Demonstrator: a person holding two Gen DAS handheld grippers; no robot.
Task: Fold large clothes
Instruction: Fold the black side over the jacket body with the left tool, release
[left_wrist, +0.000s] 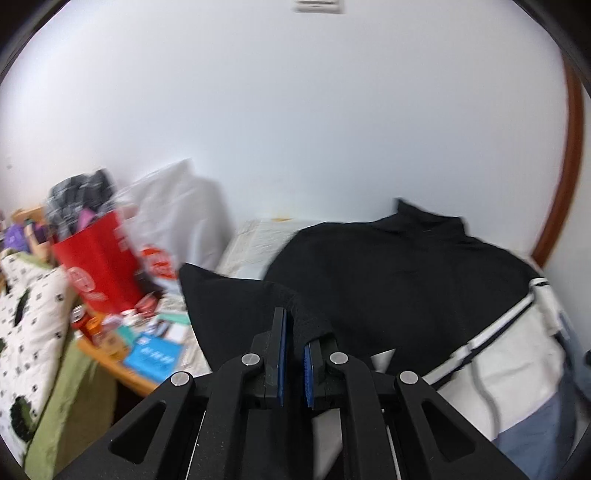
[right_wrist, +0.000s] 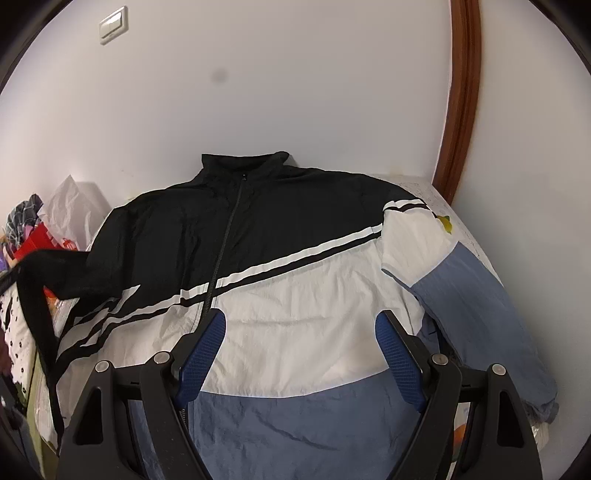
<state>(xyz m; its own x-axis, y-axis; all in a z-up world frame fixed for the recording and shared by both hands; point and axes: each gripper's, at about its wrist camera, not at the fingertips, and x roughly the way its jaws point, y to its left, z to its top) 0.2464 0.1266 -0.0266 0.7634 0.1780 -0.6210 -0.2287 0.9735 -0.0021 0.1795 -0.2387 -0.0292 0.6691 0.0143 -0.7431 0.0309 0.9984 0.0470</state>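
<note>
Two claws engaged: left claw (left_wrist: 293, 341) clenched on black sleeve (left_wrist: 236, 295) of jacket (right_wrist: 295, 295); right claw (right_wrist: 301, 326) released above jacket front. Risk: sleeve slipping from thin pinch, bunching fold.

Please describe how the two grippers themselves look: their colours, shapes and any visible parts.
Both the left gripper and the right gripper are matte black, with angular linkage arms with cut-outs, joined by round silver pins. Their fingers carry blue textured pads. No cables, markings or sleeves show.
</note>
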